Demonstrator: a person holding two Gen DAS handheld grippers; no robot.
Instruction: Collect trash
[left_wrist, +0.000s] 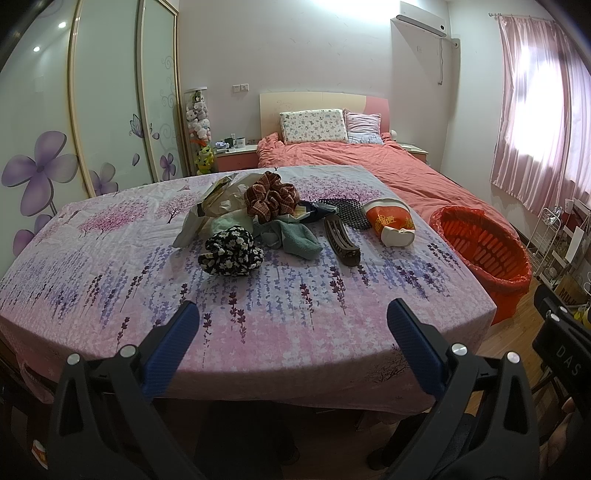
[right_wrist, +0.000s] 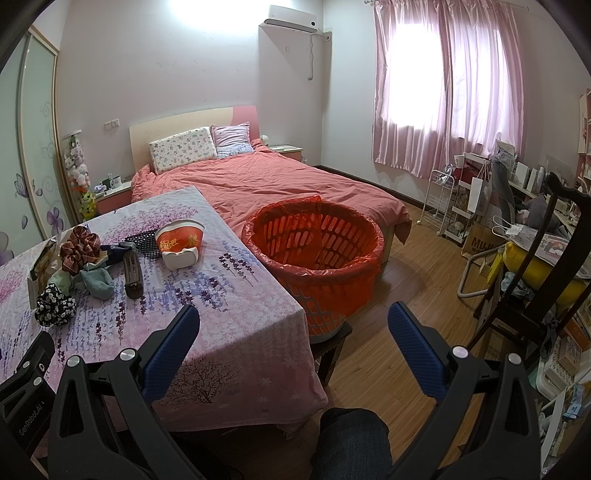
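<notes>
A pile of items lies on the floral-clothed table (left_wrist: 258, 306): a crumpled paper bag (left_wrist: 218, 203), a crushed orange-and-white paper cup (left_wrist: 389, 221) (right_wrist: 181, 243), a brown hair clip (left_wrist: 341, 240) (right_wrist: 133, 275), a black floral scrunchie (left_wrist: 231, 251), a plaid scrunchie (left_wrist: 271, 197) and a teal cloth (left_wrist: 295, 240). A basket lined with an orange bag (left_wrist: 484, 251) (right_wrist: 314, 240) stands right of the table. My left gripper (left_wrist: 291, 325) is open and empty above the table's near edge. My right gripper (right_wrist: 291, 325) is open and empty, over the table corner and floor beside the basket.
A bed with a salmon cover (right_wrist: 277, 177) lies behind the table. A dark chair (right_wrist: 535, 266), a white rack (right_wrist: 439, 199) and cluttered shelves stand at the right. A wardrobe with sliding doors (left_wrist: 110, 103) is at the left. The person's knee (right_wrist: 351, 439) shows below.
</notes>
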